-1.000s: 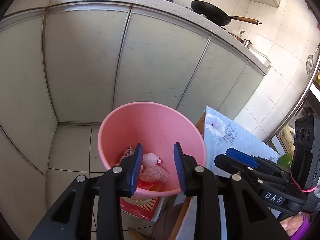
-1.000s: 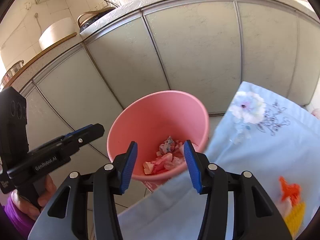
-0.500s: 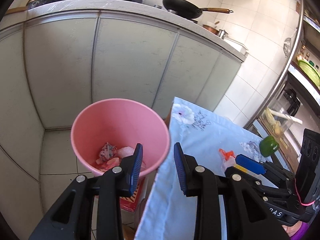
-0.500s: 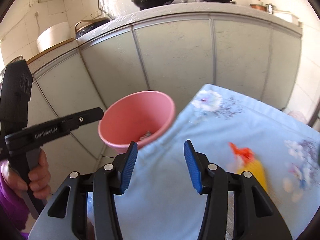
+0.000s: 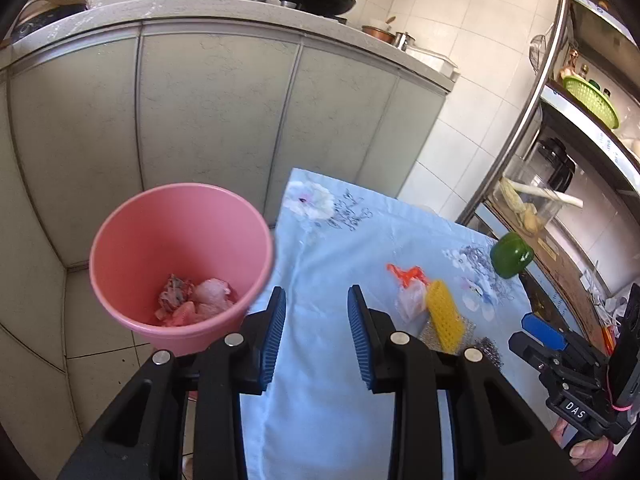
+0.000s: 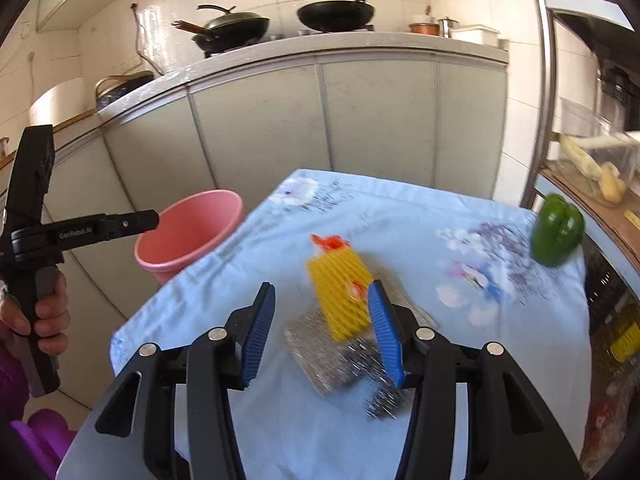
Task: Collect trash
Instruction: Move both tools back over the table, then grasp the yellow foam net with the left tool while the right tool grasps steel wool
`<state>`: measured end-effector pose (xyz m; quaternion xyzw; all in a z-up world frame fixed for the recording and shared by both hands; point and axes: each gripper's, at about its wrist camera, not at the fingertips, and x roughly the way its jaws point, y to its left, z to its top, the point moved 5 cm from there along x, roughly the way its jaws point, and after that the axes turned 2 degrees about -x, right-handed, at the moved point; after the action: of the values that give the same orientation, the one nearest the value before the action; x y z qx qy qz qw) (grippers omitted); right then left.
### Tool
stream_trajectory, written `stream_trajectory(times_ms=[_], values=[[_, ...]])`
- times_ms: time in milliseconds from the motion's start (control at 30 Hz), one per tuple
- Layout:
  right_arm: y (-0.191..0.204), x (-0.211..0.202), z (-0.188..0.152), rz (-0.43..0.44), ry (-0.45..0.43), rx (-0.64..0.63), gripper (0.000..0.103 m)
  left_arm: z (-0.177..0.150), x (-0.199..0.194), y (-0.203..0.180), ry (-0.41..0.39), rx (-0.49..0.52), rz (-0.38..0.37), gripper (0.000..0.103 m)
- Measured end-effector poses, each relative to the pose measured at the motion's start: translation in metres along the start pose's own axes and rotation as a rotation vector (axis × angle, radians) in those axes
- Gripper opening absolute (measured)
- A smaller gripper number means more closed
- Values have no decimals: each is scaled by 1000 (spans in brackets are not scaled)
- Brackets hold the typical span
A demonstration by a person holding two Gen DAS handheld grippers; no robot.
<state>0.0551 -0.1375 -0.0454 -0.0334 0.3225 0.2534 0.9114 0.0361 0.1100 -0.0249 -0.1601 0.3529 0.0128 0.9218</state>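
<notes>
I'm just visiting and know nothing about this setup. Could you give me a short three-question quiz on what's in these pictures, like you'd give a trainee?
1. True or false: the pink bucket already has trash in it.
2. Which lies on the blue tablecloth? A) green pepper B) frying pan C) pink bucket
3. Fill in: both the left gripper and the right gripper are ____ and hold nothing.

Key
1. True: crumpled wrappers lie at its bottom.
2. A. It sits near the far right edge of the cloth; the yellow ridged piece lies nearer the middle.
3. Open.
</notes>
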Motion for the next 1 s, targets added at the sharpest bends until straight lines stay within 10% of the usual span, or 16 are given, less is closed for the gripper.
stream_trajectory(times_ms=[900,1000], values=[[-45,43,-62,29,182,152,49,-23,44,-70,153,88,-107,31],[-47,41,-62,32,174,158,35,-27,53,-87,177,94,-140,31]])
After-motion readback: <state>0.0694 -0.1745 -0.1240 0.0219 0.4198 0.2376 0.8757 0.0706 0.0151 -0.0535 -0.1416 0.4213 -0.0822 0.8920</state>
